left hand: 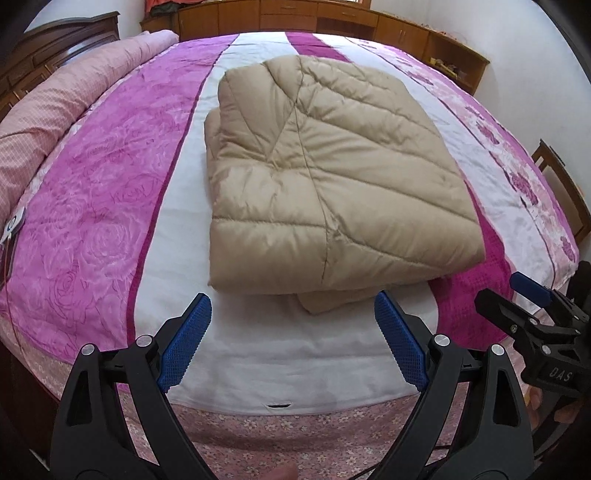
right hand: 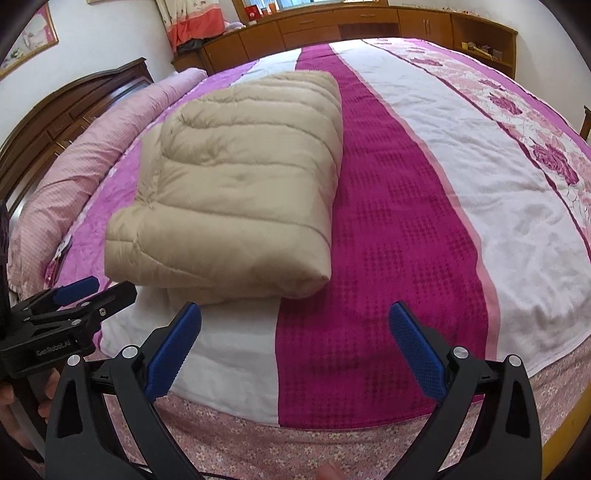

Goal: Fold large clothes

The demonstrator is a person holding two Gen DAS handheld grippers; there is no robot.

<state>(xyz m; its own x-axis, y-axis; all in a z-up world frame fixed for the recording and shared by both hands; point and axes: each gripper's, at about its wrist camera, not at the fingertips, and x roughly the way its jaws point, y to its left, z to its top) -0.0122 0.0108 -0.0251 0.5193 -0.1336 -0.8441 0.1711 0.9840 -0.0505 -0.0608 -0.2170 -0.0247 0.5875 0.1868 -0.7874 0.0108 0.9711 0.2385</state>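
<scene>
A beige quilted padded garment (left hand: pixel 332 177) lies folded into a thick rectangle on the bed; it also shows in the right wrist view (right hand: pixel 236 192). A small flap sticks out under its near edge (left hand: pixel 325 301). My left gripper (left hand: pixel 293 317) is open and empty, just short of that near edge. My right gripper (right hand: pixel 295 332) is open and empty, near the garment's near right corner. Each gripper shows in the other's view, the right one (left hand: pixel 532 295) at the right, the left one (right hand: pixel 77 295) at the left.
The bed has a pink, white and magenta striped cover (right hand: pixel 388 221) and a floral skirt (left hand: pixel 295 435) at the near edge. A rolled pink duvet (left hand: pixel 74 96) lies along the left by the dark headboard. Wooden cabinets (right hand: pixel 351 26) line the far wall. A chair (left hand: pixel 561 184) stands at the right.
</scene>
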